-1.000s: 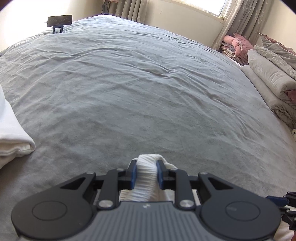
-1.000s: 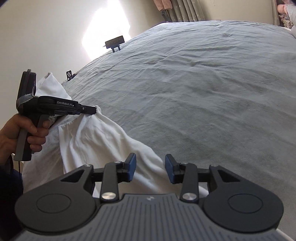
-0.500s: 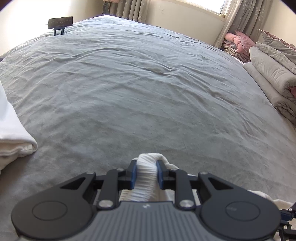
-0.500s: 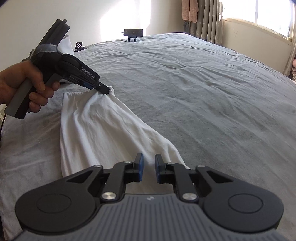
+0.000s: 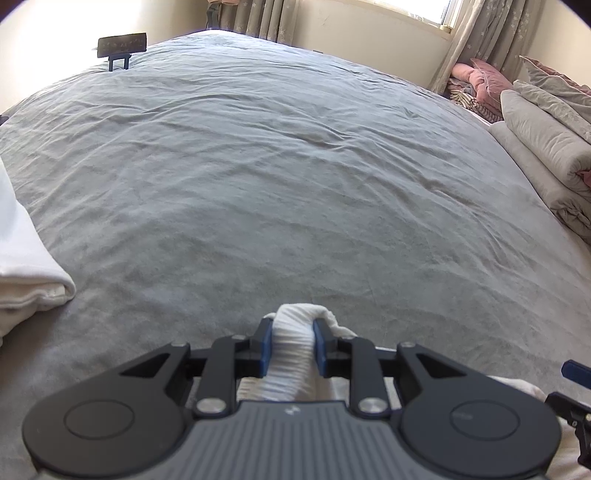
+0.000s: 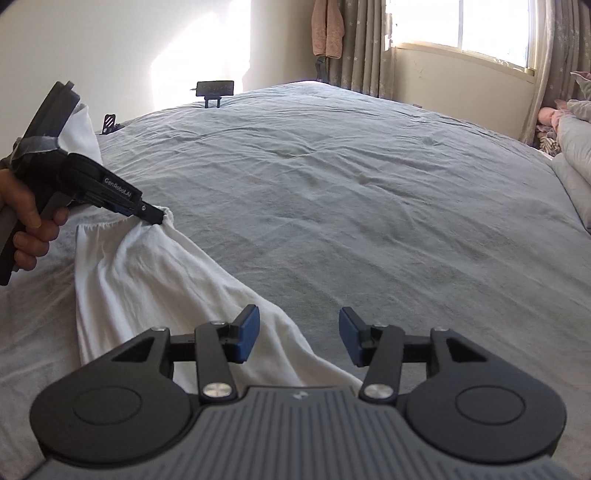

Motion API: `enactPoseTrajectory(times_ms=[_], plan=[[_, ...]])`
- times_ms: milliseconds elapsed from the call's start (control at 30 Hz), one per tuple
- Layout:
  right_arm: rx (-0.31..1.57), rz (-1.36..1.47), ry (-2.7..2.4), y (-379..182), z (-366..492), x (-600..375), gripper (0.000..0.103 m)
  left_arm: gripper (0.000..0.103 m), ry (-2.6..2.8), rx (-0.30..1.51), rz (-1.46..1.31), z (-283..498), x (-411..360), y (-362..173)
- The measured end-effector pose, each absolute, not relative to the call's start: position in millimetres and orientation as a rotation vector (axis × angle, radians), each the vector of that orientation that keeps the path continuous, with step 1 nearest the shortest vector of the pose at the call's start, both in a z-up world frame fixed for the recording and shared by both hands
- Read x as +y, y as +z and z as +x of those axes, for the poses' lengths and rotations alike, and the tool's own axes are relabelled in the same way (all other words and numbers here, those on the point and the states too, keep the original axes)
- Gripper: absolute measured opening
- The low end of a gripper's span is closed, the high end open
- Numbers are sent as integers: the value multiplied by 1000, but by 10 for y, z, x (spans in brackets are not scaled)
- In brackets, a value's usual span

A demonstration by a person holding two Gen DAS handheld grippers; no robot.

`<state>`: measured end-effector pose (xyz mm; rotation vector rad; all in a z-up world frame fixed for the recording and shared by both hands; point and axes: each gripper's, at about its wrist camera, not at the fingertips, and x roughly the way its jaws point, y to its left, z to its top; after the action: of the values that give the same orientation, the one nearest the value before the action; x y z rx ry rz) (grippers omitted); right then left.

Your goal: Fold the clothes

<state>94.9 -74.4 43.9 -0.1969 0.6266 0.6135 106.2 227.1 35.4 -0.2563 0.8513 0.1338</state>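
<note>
On the grey bed [image 6: 369,206], the left gripper [image 5: 291,343] is clamped on a bunched fold of a white garment [image 6: 155,280], the cloth squeezed tight between its two blue pads [image 5: 264,347] and bulging out just ahead of them. In the right wrist view the same left gripper [image 6: 160,216] appears from the side, held in the person's left hand [image 6: 26,229], its tip pinching a gathered corner of the garment at the far left. From that pinch the white cloth runs down in long creases across the bedspread toward the right gripper [image 6: 298,334] and passes under its left finger [image 6: 248,334].

The right gripper stands wide open with nothing between its fingers; grey bedspread shows in the gap, and the garment's edge lies just beneath and to the left of that gap. Whether its left finger touches the cloth cannot be told.

To the left of the left gripper, a folded white stack [image 5: 26,269] rests on the bed, well apart from the held garment. Far ahead of both grippers a small dark stand [image 6: 215,89] sits at the bed's far edge. To the right, rolled grey bedding [image 5: 543,158] and pink pillows [image 5: 480,79] lie beside a curtained window [image 6: 461,26].
</note>
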Motion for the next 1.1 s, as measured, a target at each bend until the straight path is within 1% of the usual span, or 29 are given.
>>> enactPoseTrajectory(times_ms=[100,200,467,633,867,1000,1100], plan=[[666,-98,586,392,1094,-858,52,24,134,852,-255,1061,2270,352],[712,-58,607,281,1134,-818,52,24,135,852,-254,1059,2269,350],[702,-145,754,275,952,-649,52,24,136,855,-257,1057,2267,350],[701,-256,850,269,811,-550,52,25,139,857,-259,1059,2263,348],[671,-271,956,409,712,-588,52,25,139,860,-268,1063,2272,348],[727,-315,968,280,682,-479,52,25,140,860,-264,1065,2265,347],[723,-301,953,283,699,-487,52,25,140,860,-264,1066,2265,348]])
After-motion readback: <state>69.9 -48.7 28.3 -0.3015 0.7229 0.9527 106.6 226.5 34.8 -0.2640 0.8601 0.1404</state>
